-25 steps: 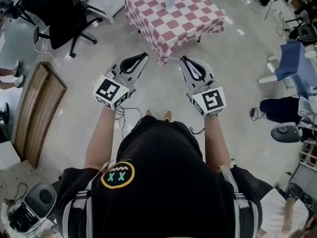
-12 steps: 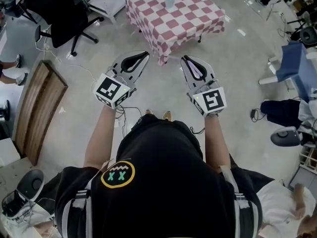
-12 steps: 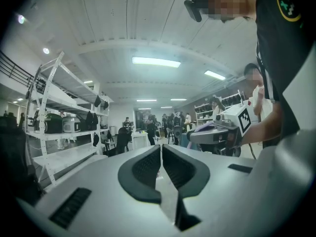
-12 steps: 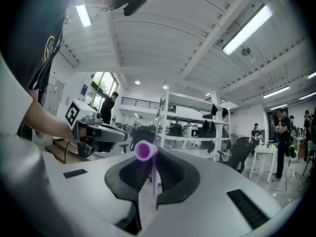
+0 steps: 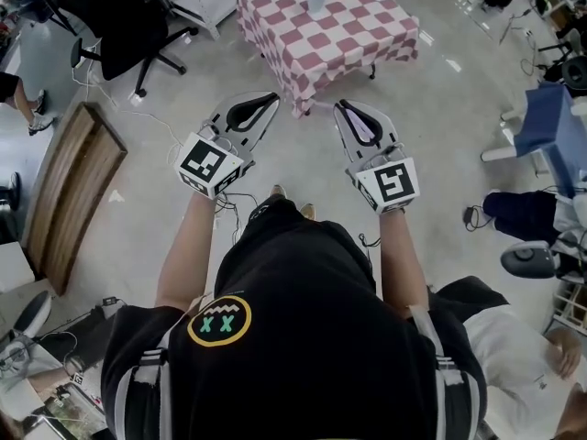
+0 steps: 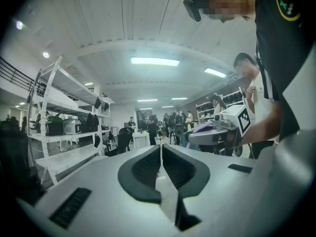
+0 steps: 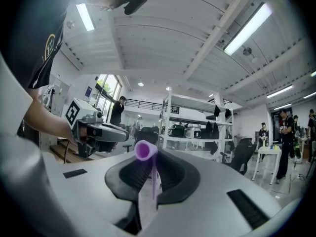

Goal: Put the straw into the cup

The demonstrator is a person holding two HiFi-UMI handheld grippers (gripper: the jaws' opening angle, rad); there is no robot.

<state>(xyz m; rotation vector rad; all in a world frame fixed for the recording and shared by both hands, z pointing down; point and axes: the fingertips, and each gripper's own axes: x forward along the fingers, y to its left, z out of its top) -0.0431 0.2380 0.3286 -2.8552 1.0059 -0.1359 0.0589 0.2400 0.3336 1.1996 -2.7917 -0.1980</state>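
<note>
Straw (image 7: 145, 150) clamped in right gripper (image 7: 150, 168); left gripper (image 6: 161, 154) closed, empty. Cup (image 5: 315, 0) on checkered counter (image 5: 367, 35), top centre, well apart. Approach and insertion both remain

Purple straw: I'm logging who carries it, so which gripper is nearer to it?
Right. The right gripper is shut on the purple straw; the left gripper, shut and empty, is apart to its left.

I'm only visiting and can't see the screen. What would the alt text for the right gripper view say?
A purple straw, open end toward the camera, is clamped between the black jaws of the right gripper. Beyond, at left, the person's arm holds the left gripper; white shelving and ceiling lights fill a large workshop behind.
</note>
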